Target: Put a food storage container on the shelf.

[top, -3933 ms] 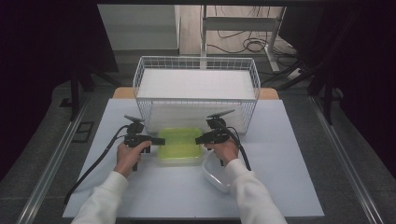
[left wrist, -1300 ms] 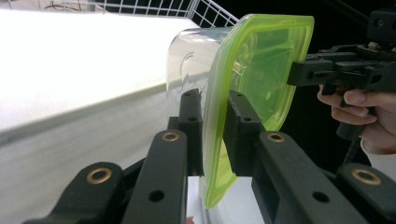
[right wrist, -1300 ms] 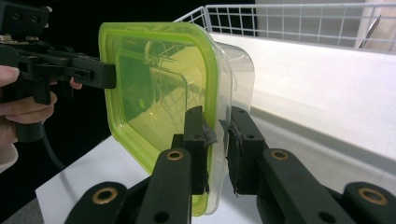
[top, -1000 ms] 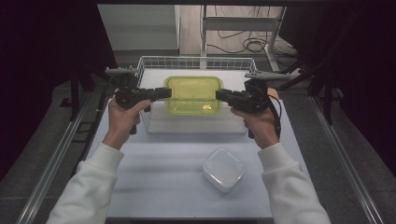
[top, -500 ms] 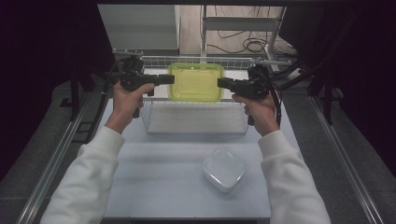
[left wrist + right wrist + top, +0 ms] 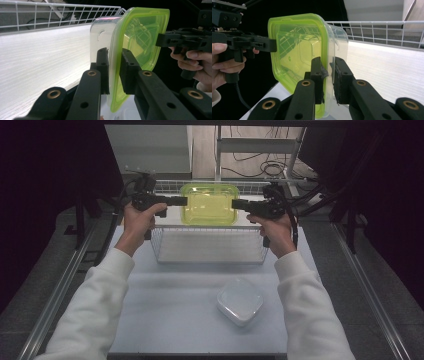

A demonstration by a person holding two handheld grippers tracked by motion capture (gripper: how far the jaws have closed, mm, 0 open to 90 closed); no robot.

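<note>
Both tongs, left (image 6: pixel 184 200) and right (image 6: pixel 235 203), pinch the lidded container's (image 6: pixel 208 204) rim above the wire basket (image 6: pixel 209 245); uneven lowering could twist it free.

At the upper middle of the high view, the container (image 6: pixel 208 204) has a lime-green translucent lid over a clear body. Black tongs (image 6: pixel 181 200) flank it. The wire basket (image 6: pixel 210 245) is white gridwork, the desk (image 6: pixel 165 310) pale grey-white, and the lower-right box (image 6: pixel 240 302) frosted white.

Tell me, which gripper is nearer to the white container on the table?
Right. The right gripper grips the green-lidded box above the wire basket, more directly beyond the white container; the left gripper grips the box's opposite edge, farther away.
</note>
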